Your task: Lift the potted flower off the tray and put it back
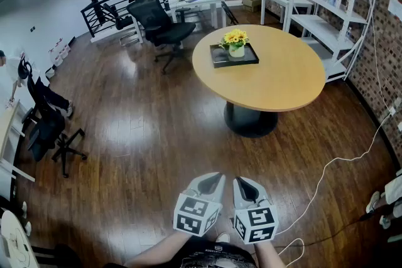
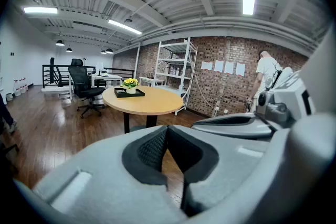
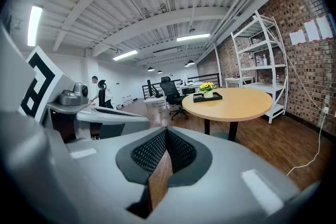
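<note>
The potted flower (image 1: pixel 236 42), yellow blooms in a small white pot, stands on a black tray (image 1: pixel 220 60) on the round wooden table (image 1: pixel 276 81), far ahead of me. Both grippers hang low over the wood floor, side by side, well short of the table. My left gripper (image 1: pixel 217 176) is shut with nothing in it, and so is my right gripper (image 1: pixel 240 180). In the left gripper view the shut tips (image 2: pixel 168 128) point toward the distant flower (image 2: pixel 130 83) and tray (image 2: pixel 122 94). The right gripper view shows its shut tips (image 3: pixel 166 131), with the flower (image 3: pixel 208 87) on the tray (image 3: pixel 216 96) beyond.
A black office chair (image 1: pixel 160 19) stands left of the table, with white desks behind it. White shelving (image 1: pixel 333 3) lines the brick wall at right. A white cable (image 1: pixel 339 163) trails over the floor at right. More chairs (image 1: pixel 47 122) sit far left. A person (image 2: pixel 268 73) stands by the brick wall.
</note>
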Motion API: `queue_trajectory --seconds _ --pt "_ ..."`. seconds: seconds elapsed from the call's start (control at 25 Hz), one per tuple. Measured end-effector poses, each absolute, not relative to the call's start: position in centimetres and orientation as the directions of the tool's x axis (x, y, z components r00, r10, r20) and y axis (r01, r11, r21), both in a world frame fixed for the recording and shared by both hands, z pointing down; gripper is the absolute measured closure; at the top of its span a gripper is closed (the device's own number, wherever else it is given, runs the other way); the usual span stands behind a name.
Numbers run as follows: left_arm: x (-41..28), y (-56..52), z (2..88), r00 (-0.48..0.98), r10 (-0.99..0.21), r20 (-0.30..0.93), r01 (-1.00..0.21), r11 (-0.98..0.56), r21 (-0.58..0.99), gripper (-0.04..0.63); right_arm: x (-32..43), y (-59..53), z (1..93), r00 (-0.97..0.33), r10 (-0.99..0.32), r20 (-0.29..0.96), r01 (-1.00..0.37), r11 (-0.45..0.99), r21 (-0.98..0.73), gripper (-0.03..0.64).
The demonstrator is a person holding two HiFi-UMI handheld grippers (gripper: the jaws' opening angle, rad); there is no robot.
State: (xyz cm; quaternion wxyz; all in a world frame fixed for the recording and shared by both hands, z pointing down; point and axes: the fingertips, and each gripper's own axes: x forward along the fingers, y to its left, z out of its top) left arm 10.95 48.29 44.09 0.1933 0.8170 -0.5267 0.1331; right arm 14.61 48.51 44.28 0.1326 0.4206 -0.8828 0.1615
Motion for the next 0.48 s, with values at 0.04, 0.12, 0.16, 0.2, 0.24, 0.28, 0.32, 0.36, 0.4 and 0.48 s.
queue_trajectory --seconds 0.04,0.12,0.16,0.2,0.24,0.28,0.32,0.36,0.4,0.48 --pt "10.8 47.7 44.2 0.408 -0.810 0.420 -0.913 -0.369 0.176 0.592 14.5 47.9 44.3 -0.611 -0.700 0.370 -0.786 0.594 -0.171 0.618" --pt "10.5 46.5 44.4 0.406 -0.812 0.419 -0.914 -0.365 0.179 0.591 14.4 46.7 44.5 -0.611 -0.700 0.371 -0.785 0.597 -0.167 0.618" --pt "10.5 45.7 44.4 0.406 -0.812 0.419 -0.914 -0.363 0.181 0.591 14.3 46.1 44.5 -0.611 -0.699 0.372 -0.784 0.599 -0.163 0.618" --pt "10.4 45.0 44.6 0.406 -0.812 0.419 -0.914 -0.362 0.183 0.592 14.2 45.4 44.6 -0.612 -0.697 0.374 -0.783 0.601 -0.160 0.618" --pt "10.4 44.1 44.8 0.407 -0.811 0.419 -0.913 -0.362 0.186 0.591 14.1 44.6 44.7 -0.612 -0.696 0.376 -0.782 0.603 -0.156 0.618" --pt "10.3 43.1 45.0 0.410 -0.810 0.419 -0.912 -0.364 0.189 0.592 13.8 43.7 44.9 -0.611 -0.696 0.378 -0.782 0.604 -0.153 0.618" --pt "10.2 42.1 45.2 0.415 -0.808 0.418 -0.910 -0.367 0.192 0.591 13.6 42.8 45.0 -0.609 -0.696 0.380 -0.783 0.603 -0.150 0.618" --pt "10.0 41.0 45.5 0.420 -0.806 0.417 -0.908 -0.371 0.196 0.592 13.2 41.7 45.2 -0.607 -0.697 0.381 -0.785 0.602 -0.148 0.618" --pt "9.8 39.8 45.8 0.426 -0.804 0.416 -0.905 -0.375 0.201 0.591 12.8 40.6 45.4 -0.604 -0.698 0.384 -0.787 0.600 -0.144 0.618" --pt "9.0 37.3 46.3 0.437 -0.798 0.416 -0.900 -0.383 0.211 0.591 11.7 38.2 45.9 -0.597 -0.699 0.394 -0.790 0.598 -0.136 0.618"
